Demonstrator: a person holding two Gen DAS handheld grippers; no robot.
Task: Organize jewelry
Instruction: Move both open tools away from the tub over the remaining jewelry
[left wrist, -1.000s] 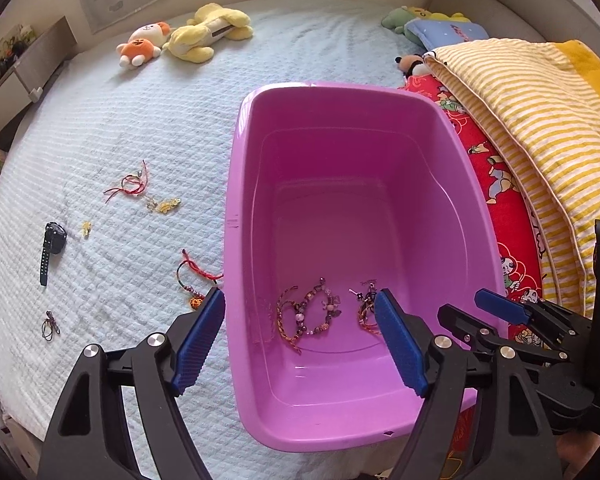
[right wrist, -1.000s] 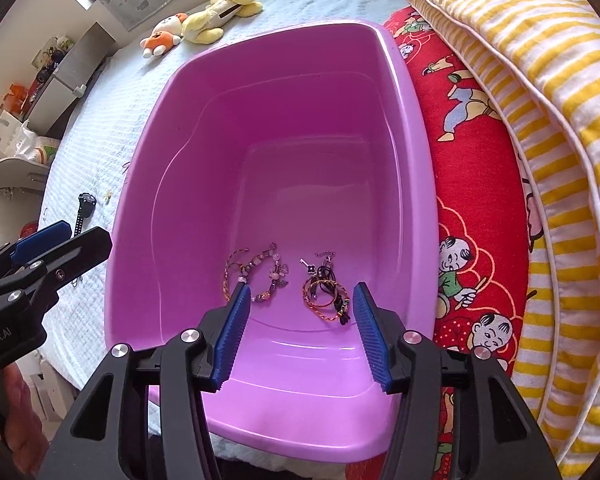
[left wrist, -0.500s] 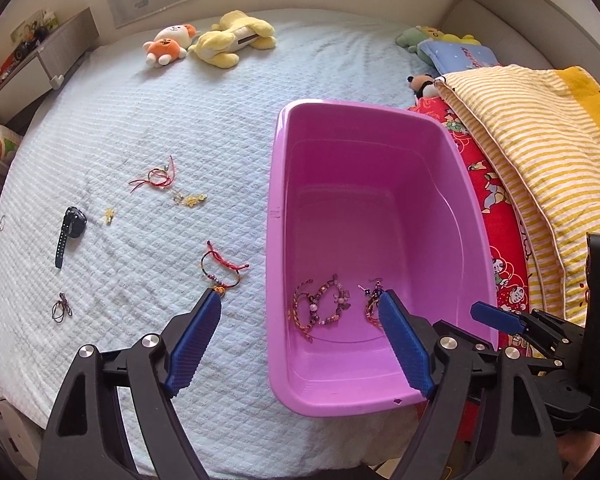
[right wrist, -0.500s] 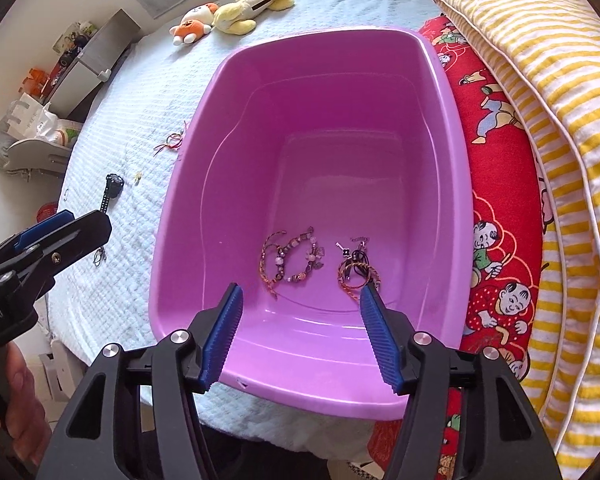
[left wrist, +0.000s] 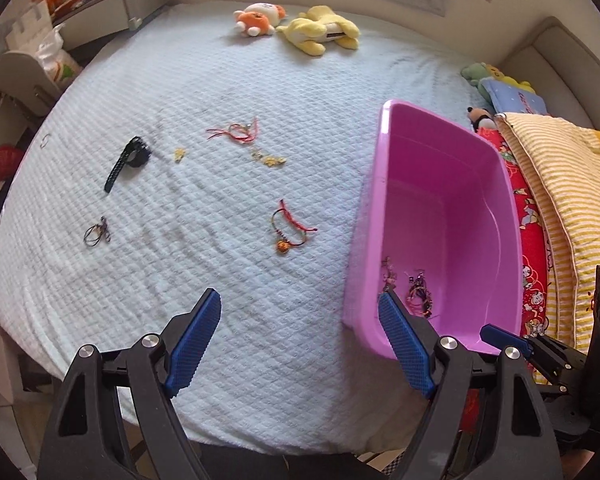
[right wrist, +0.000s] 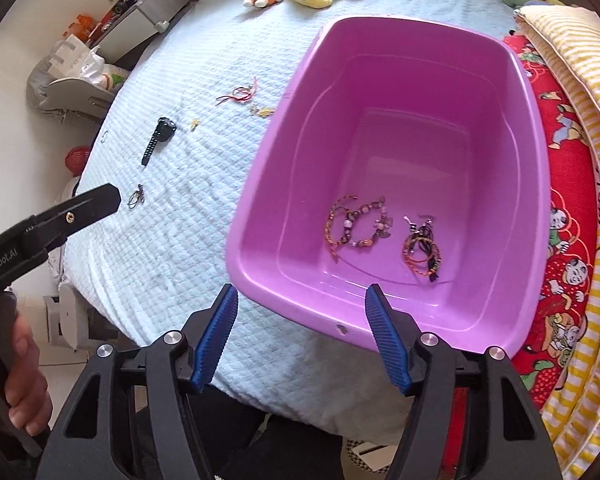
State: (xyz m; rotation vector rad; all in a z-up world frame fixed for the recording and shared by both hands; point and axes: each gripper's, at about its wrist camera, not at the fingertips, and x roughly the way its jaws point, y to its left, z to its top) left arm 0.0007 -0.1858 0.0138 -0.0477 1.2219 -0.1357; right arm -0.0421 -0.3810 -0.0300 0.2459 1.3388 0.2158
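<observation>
A pink plastic tub (left wrist: 384, 184) (right wrist: 538, 184) sits on the pale blue bedspread and holds a beaded bracelet (right wrist: 356, 226) and a tangle of dark and orange bracelets (right wrist: 422, 250). On the bedspread lie a red-cord bracelet with an orange charm (left wrist: 290, 230), a red string piece (left wrist: 236, 133), small gold pieces (left wrist: 270, 159), a black watch (left wrist: 130, 160) and a small dark ring bundle (left wrist: 97, 233). My left gripper (left wrist: 300, 340) is open and empty above the bed's near edge. My right gripper (right wrist: 300, 334) is open and empty at the tub's near rim.
Plush toys (left wrist: 296, 26) lie at the far side of the bed. A red patterned quilt (right wrist: 572, 216) and a yellow striped blanket (left wrist: 572, 184) lie right of the tub. A shelf and bags (left wrist: 40, 56) stand off the bed's left side.
Both grippers have pulled back from the tub toward the bed's near edge. The left one has swung left, so the loose jewelry on the bedspread now lies ahead of it.
</observation>
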